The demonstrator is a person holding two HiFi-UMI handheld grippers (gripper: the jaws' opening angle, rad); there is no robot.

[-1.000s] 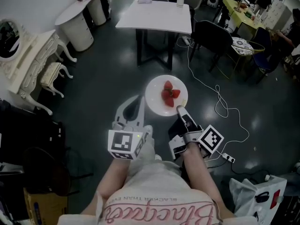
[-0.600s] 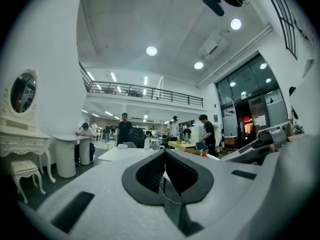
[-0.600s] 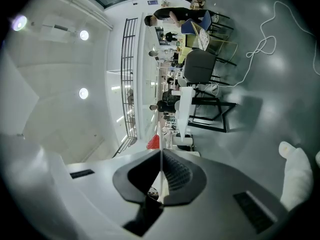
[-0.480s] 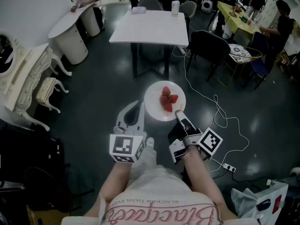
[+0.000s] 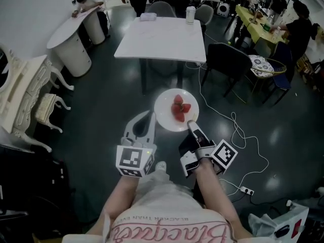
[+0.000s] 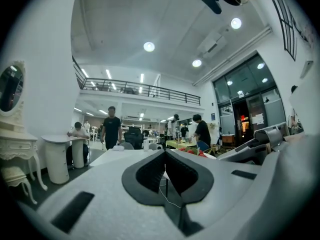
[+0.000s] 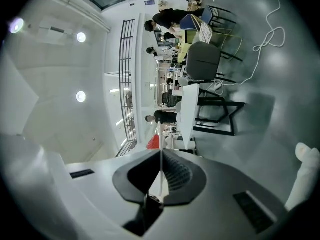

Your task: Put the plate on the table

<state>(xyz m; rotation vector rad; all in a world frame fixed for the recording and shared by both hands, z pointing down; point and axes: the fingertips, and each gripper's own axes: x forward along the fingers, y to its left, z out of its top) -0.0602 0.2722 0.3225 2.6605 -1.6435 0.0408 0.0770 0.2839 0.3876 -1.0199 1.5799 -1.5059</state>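
A white plate (image 5: pixel 167 119) carrying red strawberries (image 5: pixel 179 108) hangs over the dark floor, short of the white table (image 5: pixel 162 37). My right gripper (image 5: pixel 191 124) is shut on the plate's near right rim. In the right gripper view the rim shows as a thin white edge (image 7: pixel 161 179) between the jaws, with a strawberry (image 7: pixel 154 142) beyond it. My left gripper (image 5: pixel 151 115) is shut, its tip right beside the plate's left rim; I cannot tell whether it touches. The left gripper view has the left gripper (image 6: pixel 165 156) pointing at the table (image 6: pixel 120 156).
A cup (image 5: pixel 190 14) and a small white object (image 5: pixel 148 16) stand at the table's far edge. A dark chair (image 5: pixel 230 59) is at its right, with a cable (image 5: pixel 238 123) trailing over the floor. A round white counter (image 5: pixel 71 34) and an ornate stool (image 5: pixel 45 105) are left.
Both grippers and the plate have travelled forward together toward the white table, which now sits larger and nearer in the head view. The grip on the plate is unchanged.
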